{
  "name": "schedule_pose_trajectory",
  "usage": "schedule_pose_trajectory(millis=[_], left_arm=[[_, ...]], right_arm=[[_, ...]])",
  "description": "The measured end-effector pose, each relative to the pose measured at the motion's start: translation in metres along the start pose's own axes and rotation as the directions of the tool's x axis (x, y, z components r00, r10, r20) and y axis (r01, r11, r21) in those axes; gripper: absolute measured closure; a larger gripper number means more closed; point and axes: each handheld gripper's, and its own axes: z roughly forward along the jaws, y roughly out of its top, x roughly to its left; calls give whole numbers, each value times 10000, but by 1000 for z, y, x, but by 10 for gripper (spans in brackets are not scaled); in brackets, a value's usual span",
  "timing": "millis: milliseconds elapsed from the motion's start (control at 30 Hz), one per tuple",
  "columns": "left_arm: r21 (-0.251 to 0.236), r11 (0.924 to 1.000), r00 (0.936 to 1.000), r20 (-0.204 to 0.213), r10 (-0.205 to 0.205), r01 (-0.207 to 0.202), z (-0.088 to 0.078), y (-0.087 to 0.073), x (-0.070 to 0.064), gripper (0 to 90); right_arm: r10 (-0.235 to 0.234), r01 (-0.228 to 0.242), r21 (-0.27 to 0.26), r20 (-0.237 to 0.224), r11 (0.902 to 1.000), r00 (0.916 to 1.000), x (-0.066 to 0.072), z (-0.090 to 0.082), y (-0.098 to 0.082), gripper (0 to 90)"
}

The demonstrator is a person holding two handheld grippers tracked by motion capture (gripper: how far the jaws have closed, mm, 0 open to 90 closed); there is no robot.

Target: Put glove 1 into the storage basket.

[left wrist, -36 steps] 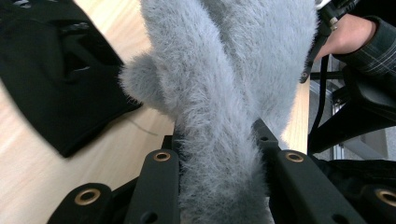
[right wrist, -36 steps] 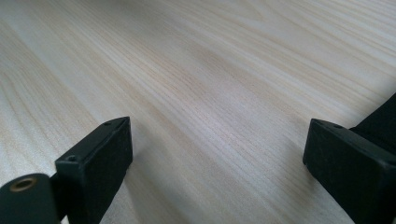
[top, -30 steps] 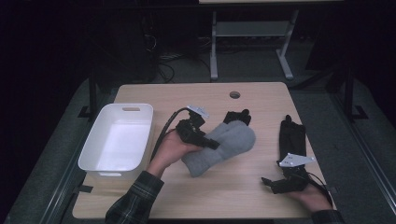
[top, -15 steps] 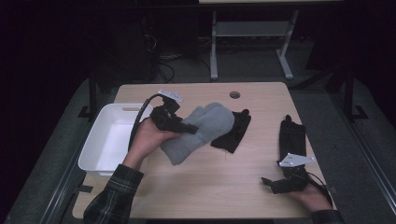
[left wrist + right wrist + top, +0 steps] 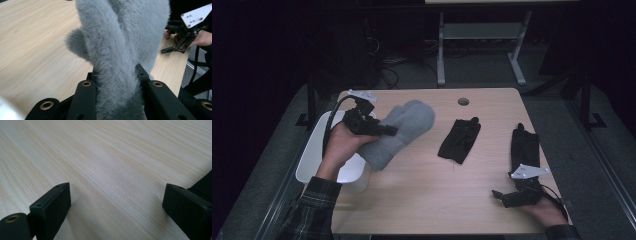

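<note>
Between left gripper fingers, clamped grey mitten, cuff hidden; right gripper agape.

The bin sits at the left edge of the table. Over its right rim the left gripper holds the mitten, which stretches right and farther away above the tabletop. Right of the mitten, near the middle of the table, lies one glove. A second glove lies well apart to the right. The right gripper rests just nearer than that glove, at the near right corner. A cable hole lies near the far edge.
</note>
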Motion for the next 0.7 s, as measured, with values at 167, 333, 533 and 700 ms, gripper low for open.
schedule_pose_trajectory(millis=[167, 333, 533, 700], left_arm=[[-214, 9990, 9984, -403, -405, 396, -23, -13, 13, 699], [-412, 9969, 9956, -619, -701, 677, -37, -22, 22, 699], [-616, 9918, 9885, -958, -1174, 1118, -54, -38, 36, 699], [-832, 9857, 9806, -1191, -1558, 1465, -68, -52, 47, 699]], right_arm=[[0, 0, -1, 1, 10000, 10000, 0, 0, 0, 79], [5, -5, 1, 2, 10000, 10000, 0, 0, 0, 79], [9, -9, 3, 0, 10000, 10000, 0, 0, 0, 79], [-5, 5, 13, -16, 10000, 10000, 0, 0, 0, 73]])
